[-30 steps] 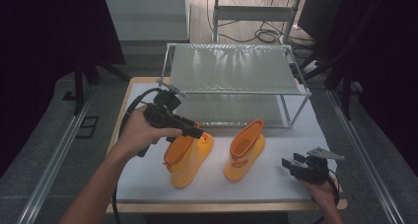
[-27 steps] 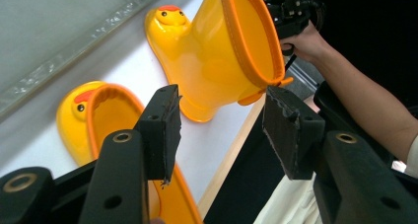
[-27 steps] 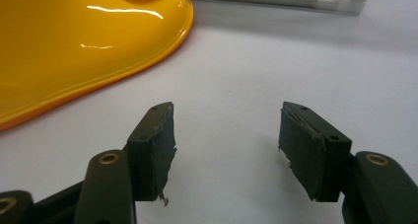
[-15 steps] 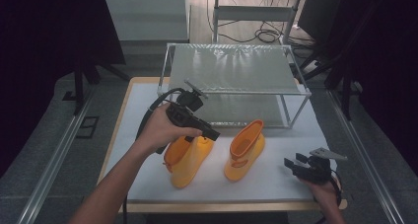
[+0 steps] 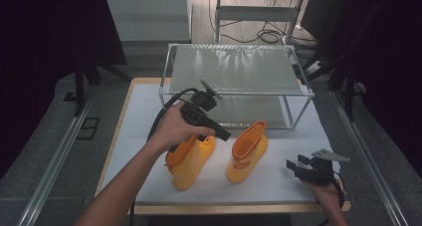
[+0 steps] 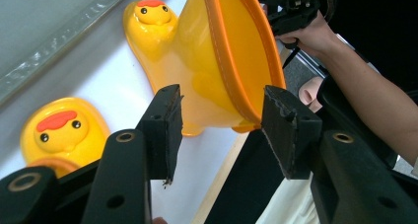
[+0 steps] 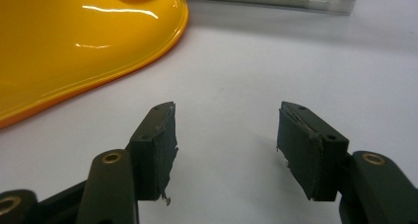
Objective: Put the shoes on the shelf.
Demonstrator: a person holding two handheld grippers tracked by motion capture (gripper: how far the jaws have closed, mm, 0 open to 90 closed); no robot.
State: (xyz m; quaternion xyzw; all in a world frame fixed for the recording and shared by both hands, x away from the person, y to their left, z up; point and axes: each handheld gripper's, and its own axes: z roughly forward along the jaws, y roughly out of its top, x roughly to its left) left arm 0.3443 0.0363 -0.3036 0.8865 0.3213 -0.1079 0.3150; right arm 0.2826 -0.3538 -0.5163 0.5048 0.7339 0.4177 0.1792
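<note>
Risked toppling the glossy orange-yellow rubber boot (image 5: 247,151), upright on the white counter (image 5: 139,116) beside its twin (image 5: 191,159), had wide-open, empty left tongs (image 5: 226,135) clipped its cuff; right tongs (image 7: 224,135) likewise open, empty.

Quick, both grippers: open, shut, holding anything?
Left gripper: open, empty, jaws near the right-hand glossy yellow rubber boot.
Right gripper: open, empty.

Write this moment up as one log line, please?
left gripper: open, above left boot | right gripper: open, idle on table | right boot: upright, untouched
</note>
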